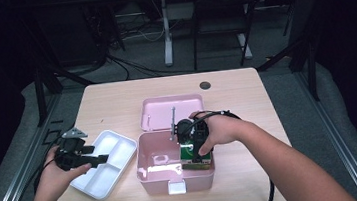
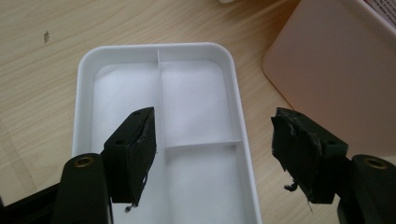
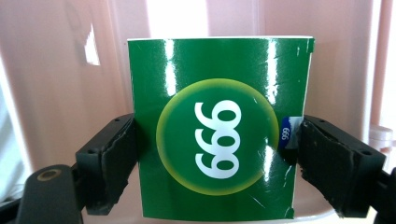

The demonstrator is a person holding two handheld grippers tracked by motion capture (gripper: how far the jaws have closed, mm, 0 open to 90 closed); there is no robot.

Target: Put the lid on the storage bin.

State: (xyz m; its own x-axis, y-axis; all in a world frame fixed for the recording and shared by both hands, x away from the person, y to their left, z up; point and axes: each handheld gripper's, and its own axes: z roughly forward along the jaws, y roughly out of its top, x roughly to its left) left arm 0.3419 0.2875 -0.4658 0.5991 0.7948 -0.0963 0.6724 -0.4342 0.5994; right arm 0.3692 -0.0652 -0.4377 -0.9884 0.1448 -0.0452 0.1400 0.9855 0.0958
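A glossy green carton [image 3: 219,93] printed with a white "999" in a yellow-green circle stands inside the open pink box [image 1: 146,174], at its right end. My right gripper [image 3: 217,163] reaches down into that box, its pads pressed against the carton's two sides. In the high view the carton [image 1: 192,158] shows under the right gripper [image 1: 196,146] and the hand. Off to the left, my left gripper [image 2: 215,154] hangs open over a white divided tray [image 2: 84,93] with nothing between its jaws. From above, the left gripper [image 1: 99,159] lies over the tray [image 1: 115,137].
The pink lid [image 1: 160,113] lies flat behind the box, with a thin metal rod standing near it. The box's outer wall [image 2: 336,70] is just right of the tray. A dark round grommet [image 1: 205,85] sits near the table's far edge.
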